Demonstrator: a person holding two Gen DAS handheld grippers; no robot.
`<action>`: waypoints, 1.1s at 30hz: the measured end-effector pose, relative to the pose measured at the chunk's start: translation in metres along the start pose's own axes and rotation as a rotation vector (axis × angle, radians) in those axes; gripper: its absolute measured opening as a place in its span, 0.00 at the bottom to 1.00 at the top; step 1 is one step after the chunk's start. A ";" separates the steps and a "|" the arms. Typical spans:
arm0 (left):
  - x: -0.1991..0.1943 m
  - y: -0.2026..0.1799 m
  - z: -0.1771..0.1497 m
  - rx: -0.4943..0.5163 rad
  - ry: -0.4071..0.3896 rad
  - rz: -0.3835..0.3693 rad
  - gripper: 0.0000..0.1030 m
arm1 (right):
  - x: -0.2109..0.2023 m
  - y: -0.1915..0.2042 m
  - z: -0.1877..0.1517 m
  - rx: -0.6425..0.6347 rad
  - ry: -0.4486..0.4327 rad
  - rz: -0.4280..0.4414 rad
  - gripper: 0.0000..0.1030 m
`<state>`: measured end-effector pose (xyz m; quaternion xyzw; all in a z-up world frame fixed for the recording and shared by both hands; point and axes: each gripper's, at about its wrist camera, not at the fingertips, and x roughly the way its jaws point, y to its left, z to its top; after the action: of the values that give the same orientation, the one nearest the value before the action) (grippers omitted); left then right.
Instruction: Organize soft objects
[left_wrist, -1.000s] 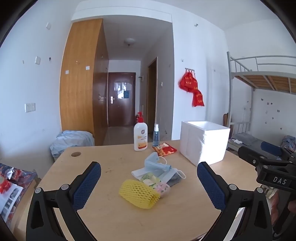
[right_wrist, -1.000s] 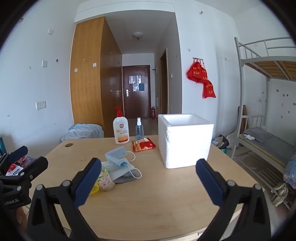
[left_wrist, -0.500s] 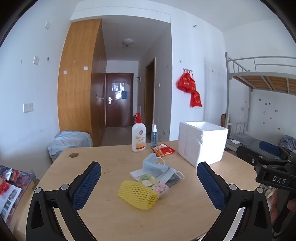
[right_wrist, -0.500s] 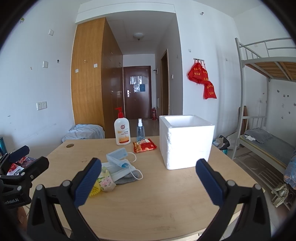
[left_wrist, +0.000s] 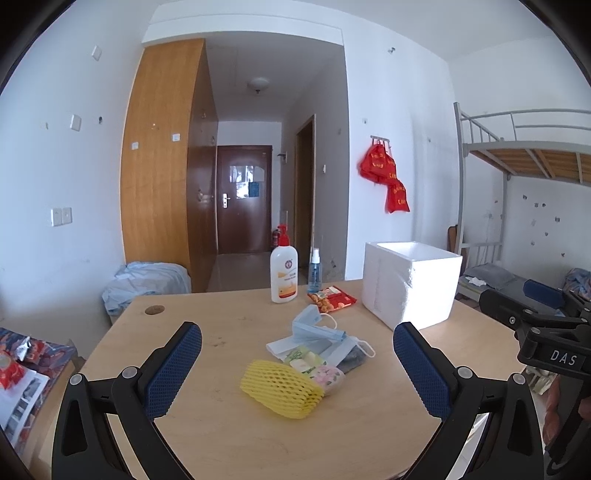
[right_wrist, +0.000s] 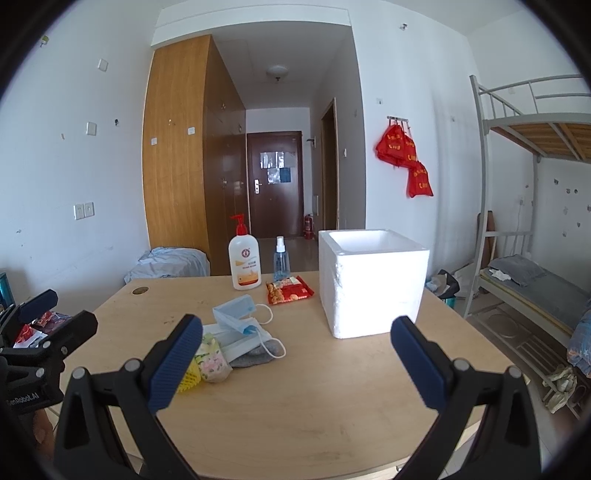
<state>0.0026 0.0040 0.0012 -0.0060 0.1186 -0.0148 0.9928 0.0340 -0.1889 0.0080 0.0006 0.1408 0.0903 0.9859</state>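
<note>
Blue-padded tongs (left_wrist: 297, 363) (right_wrist: 296, 360) level, agape, empty

Side-by-side wrist views over table (left_wrist: 229, 424)

On the table (left_wrist: 221, 435), a foam net sleeve (left_wrist: 279, 383) lay nearest the left gripper's camera, touching a small packet (left_wrist: 325, 373) just behind it. Behind those sat a pile of face masks (left_wrist: 317, 332). Farther back stood a pump bottle (left_wrist: 283, 271), with a spray bottle (left_wrist: 315, 272) to its right and a snack packet (left_wrist: 331, 297) before that. The foam box (left_wrist: 410, 282) stood right of the pile, well apart.
</note>
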 end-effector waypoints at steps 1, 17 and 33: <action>0.000 0.000 0.000 0.000 0.001 0.001 1.00 | 0.000 0.000 0.000 -0.001 0.000 -0.001 1.00; -0.002 0.002 0.001 -0.003 -0.002 -0.004 1.00 | 0.000 0.000 0.001 -0.005 -0.003 0.001 1.00; -0.003 0.002 0.001 -0.002 -0.001 -0.001 1.00 | -0.001 0.000 0.000 -0.004 -0.002 0.000 1.00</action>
<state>0.0000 0.0062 0.0031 -0.0070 0.1179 -0.0155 0.9929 0.0332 -0.1892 0.0078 -0.0011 0.1397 0.0908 0.9860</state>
